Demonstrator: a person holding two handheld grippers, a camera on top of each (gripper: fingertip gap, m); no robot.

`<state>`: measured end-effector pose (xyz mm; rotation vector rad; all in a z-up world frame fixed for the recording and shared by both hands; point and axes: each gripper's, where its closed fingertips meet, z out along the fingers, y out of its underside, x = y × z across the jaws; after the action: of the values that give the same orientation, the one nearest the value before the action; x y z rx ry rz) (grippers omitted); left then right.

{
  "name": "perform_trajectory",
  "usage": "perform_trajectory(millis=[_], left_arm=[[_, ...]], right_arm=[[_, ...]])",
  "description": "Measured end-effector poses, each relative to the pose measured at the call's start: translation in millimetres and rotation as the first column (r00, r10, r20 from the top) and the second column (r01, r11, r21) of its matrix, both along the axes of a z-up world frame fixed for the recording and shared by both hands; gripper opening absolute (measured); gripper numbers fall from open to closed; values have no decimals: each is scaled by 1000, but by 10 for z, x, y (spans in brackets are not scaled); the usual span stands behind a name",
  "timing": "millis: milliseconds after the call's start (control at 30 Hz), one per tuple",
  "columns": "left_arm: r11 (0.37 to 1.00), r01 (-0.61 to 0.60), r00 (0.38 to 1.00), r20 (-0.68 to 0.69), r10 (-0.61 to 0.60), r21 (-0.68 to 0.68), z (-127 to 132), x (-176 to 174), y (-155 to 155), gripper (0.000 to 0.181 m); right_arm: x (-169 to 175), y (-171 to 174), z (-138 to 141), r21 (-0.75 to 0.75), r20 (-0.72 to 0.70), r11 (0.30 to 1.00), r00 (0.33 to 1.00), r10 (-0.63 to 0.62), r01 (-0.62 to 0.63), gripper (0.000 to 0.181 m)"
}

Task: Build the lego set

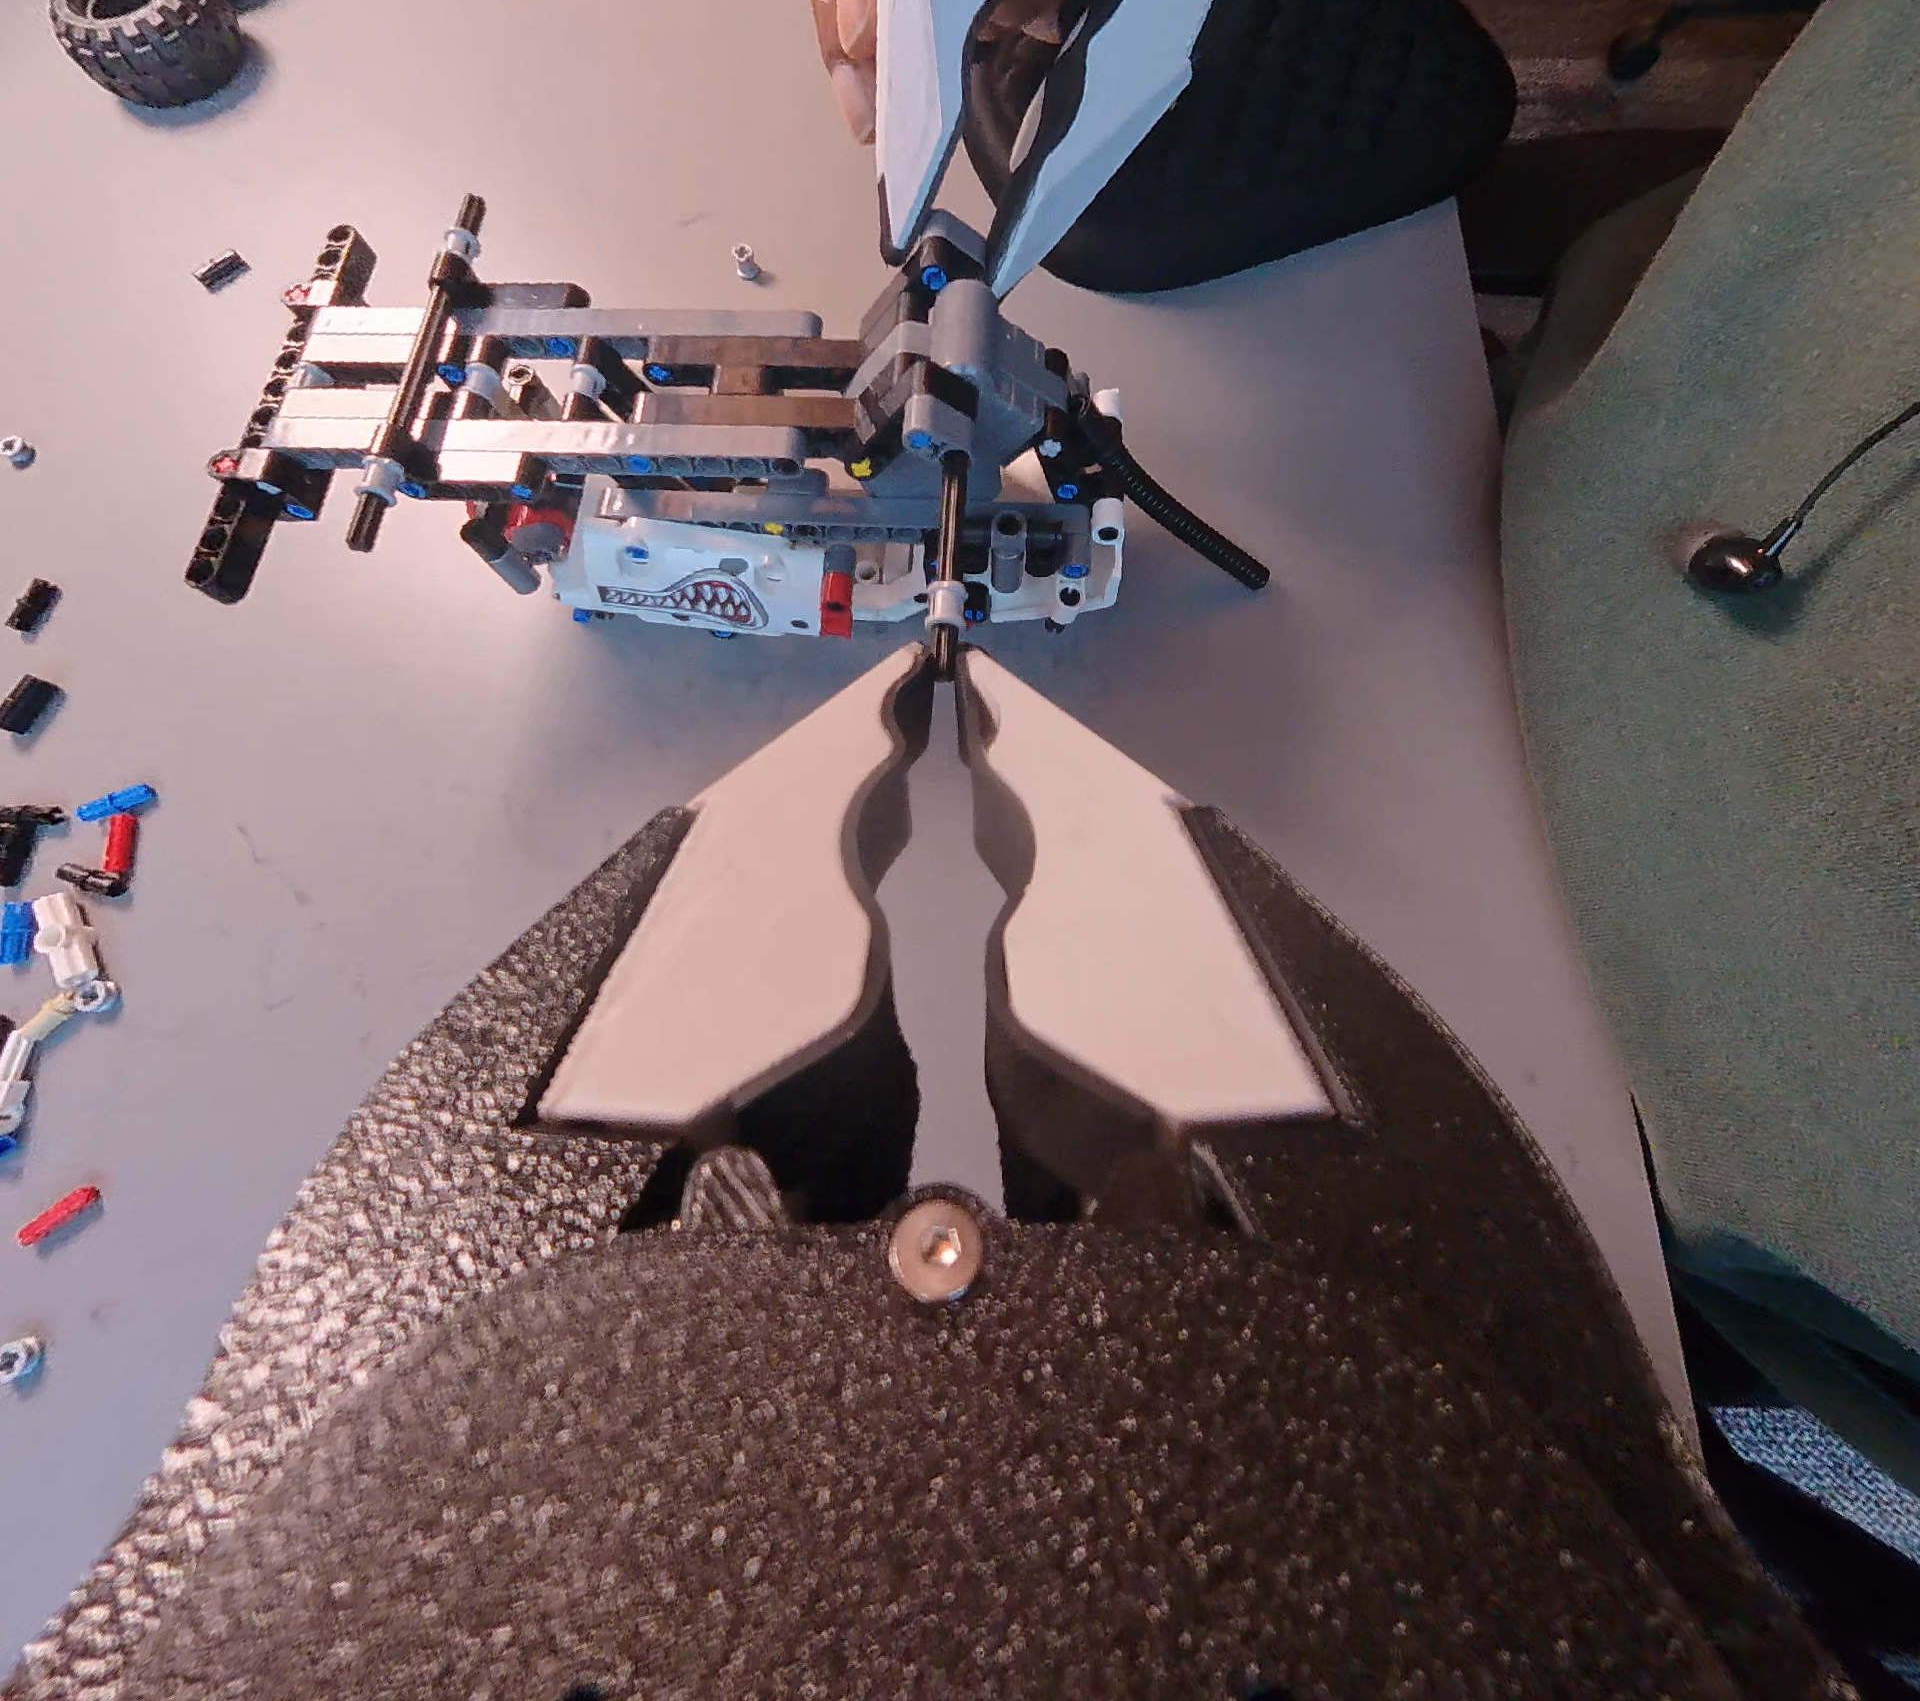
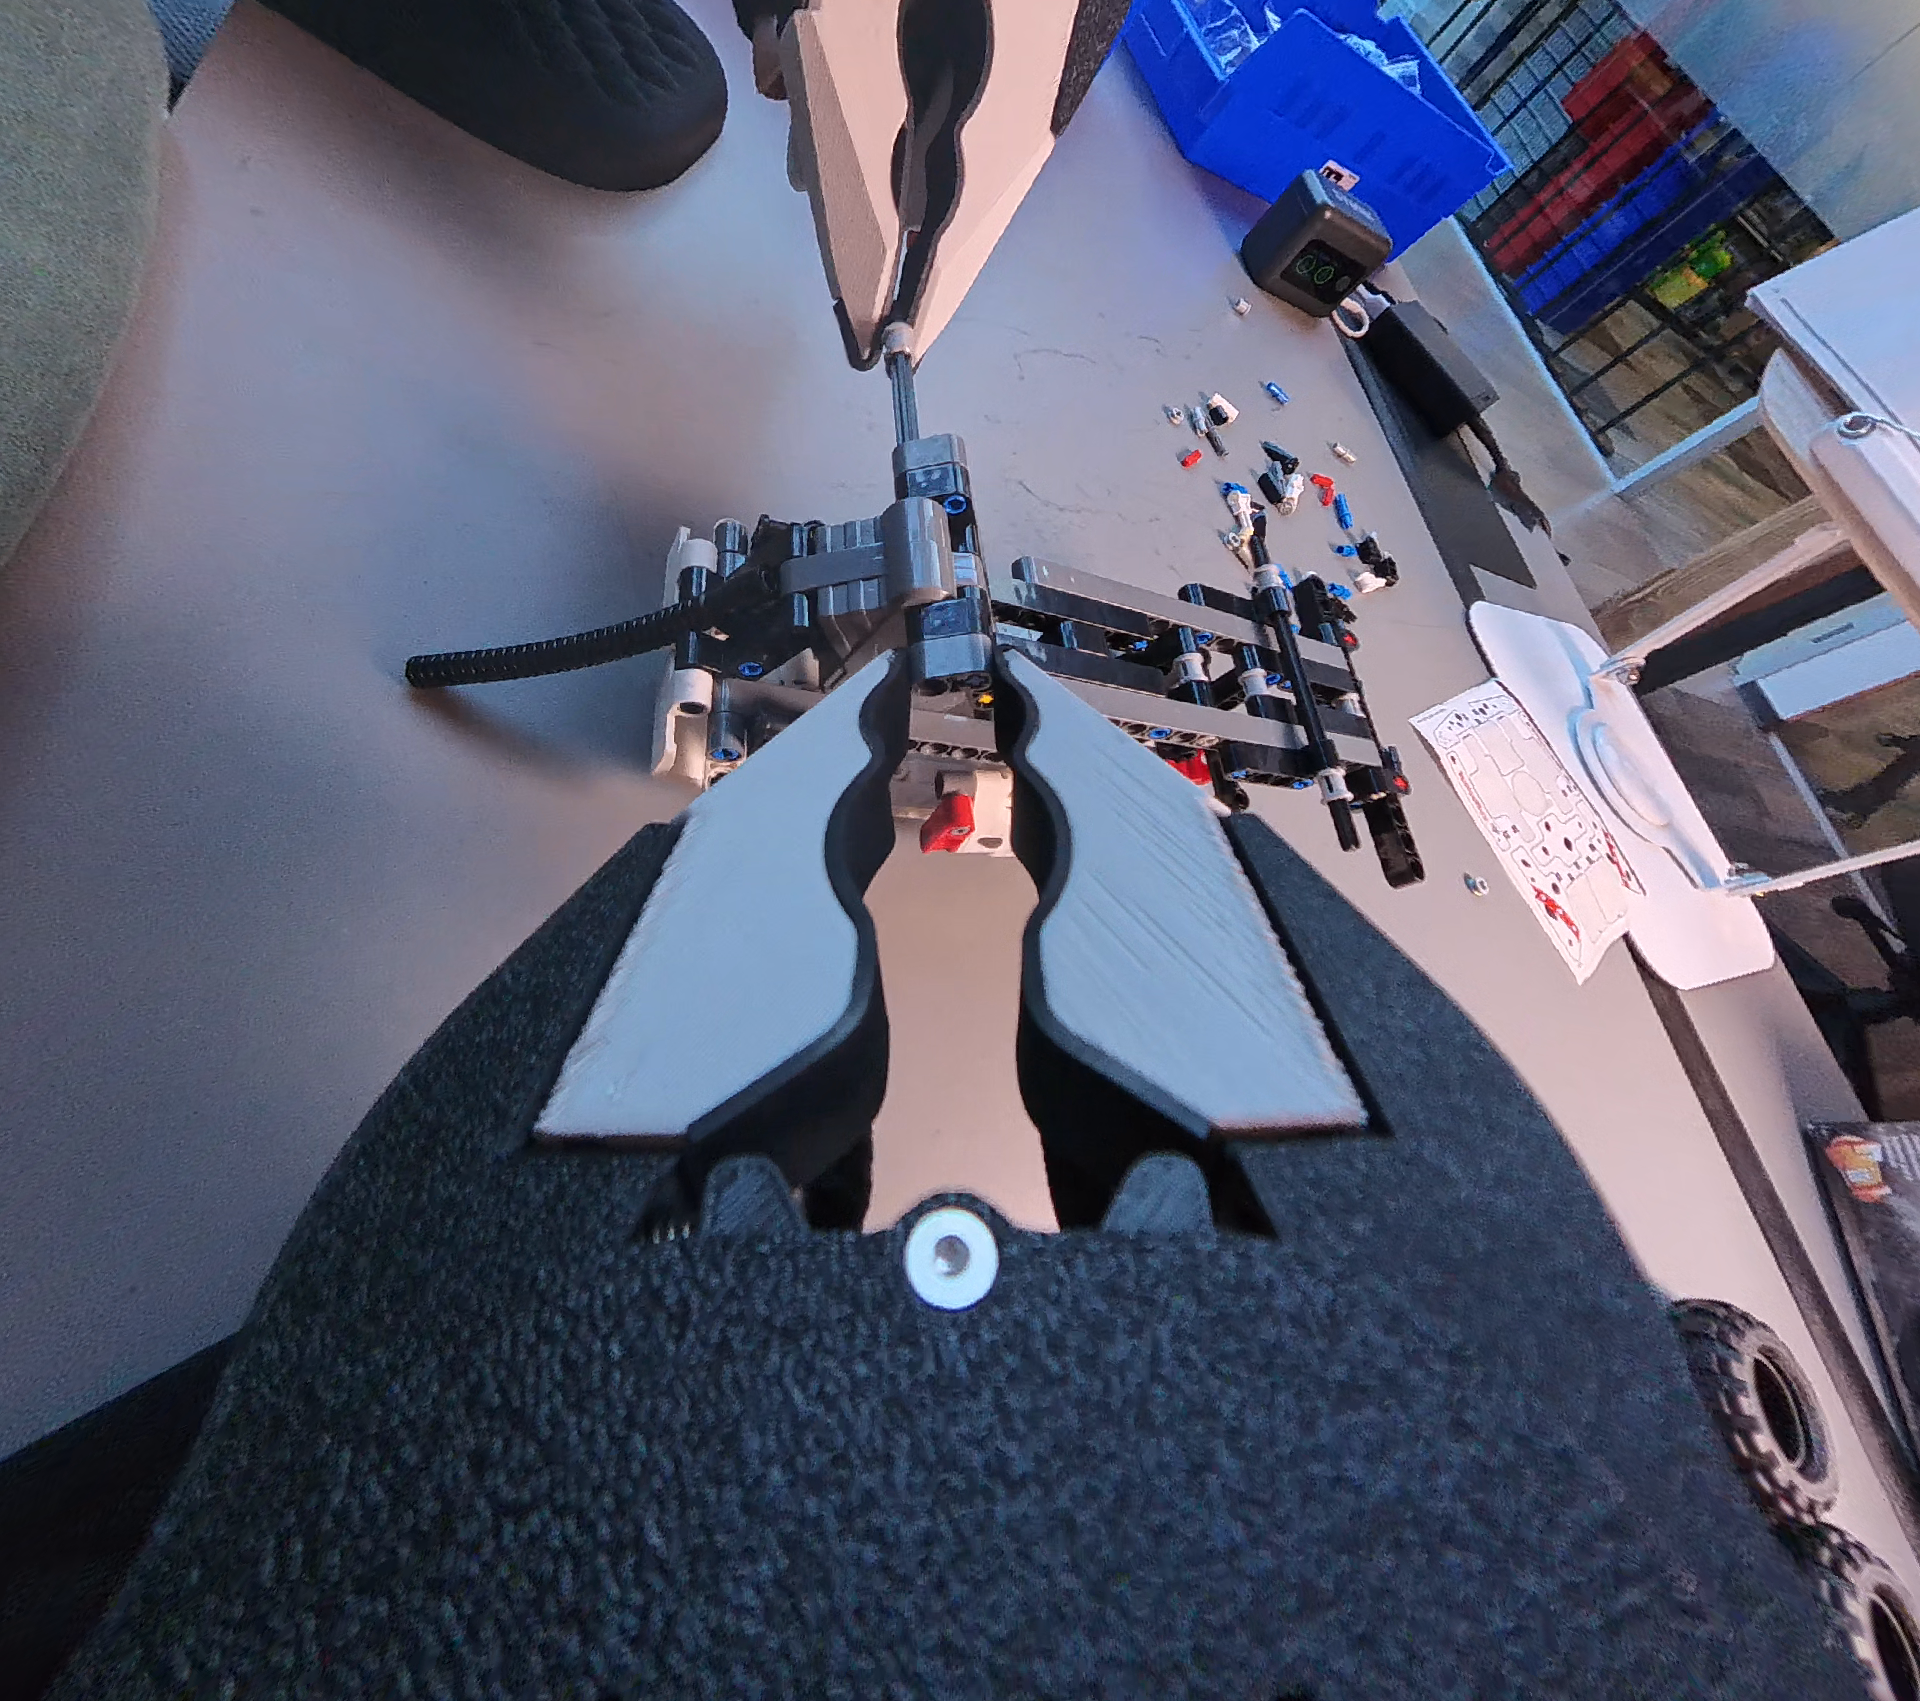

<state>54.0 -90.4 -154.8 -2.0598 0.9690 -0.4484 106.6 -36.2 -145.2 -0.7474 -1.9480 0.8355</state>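
A half-built lego vehicle chassis [image 1: 623, 425] of grey and black beams lies on the grey table, with a white shark-mouth panel [image 1: 686, 591] and a black ribbed hose [image 1: 1184, 519]. A black axle [image 1: 948, 550] with a white bush sticks out of its grey block [image 1: 977, 363]. My left gripper [image 1: 940, 664] is shut on the axle's outer end; it also shows in the right wrist view [image 2: 894, 342]. My right gripper [image 2: 945, 675] is shut on the grey block [image 2: 940, 643] from the opposite side and comes in from the top in the left wrist view [image 1: 940, 259].
Three black tyres [image 1: 145, 20] stand at the far left, loose small pieces [image 1: 62, 924] along the left edge. The right wrist view shows blue bins [image 2: 1299, 82], a small black device [image 2: 1314, 249], a sticker sheet [image 2: 1527, 820] and more pieces [image 2: 1278, 488]. A black chair armrest [image 1: 1299, 113] overhangs the table's edge. The left gripper's tips are roughly 9 cm from the right gripper's.
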Motion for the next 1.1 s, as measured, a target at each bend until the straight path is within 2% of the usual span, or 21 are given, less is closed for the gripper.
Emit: perform_trajectory(millis=[167,233,500,633,833,1000,1100], left_arm=[[998,53,995,88,-49,-35,-14,215,17,2],[998,48,995,84,-45,-31,-2,227,51,2],[999,37,995,95,-35,-27,4,248,95,3],[999,21,994,109,-18,-30,26,206,68,21],[1000,-12,994,108,15,-28,20,122,28,16],[1000,2,993,122,-1,-8,41,198,35,9],[1000,10,994,106,-10,-3,31,231,52,8]], right_arm=[[-20,-136,1,-13,-17,999,999,47,-47,15],[-33,-102,1,24,-13,999,999,39,-39,15],[-28,-68,1,-2,-14,1000,1000,22,-22,15],[-3,-57,23,-21,-10,1000,1000,12,-12,20],[130,38,34,-50,24,999,1000,-11,12,18],[195,83,-30,-64,49,997,998,-41,44,6],[184,67,-20,-51,50,997,998,-48,50,7]])
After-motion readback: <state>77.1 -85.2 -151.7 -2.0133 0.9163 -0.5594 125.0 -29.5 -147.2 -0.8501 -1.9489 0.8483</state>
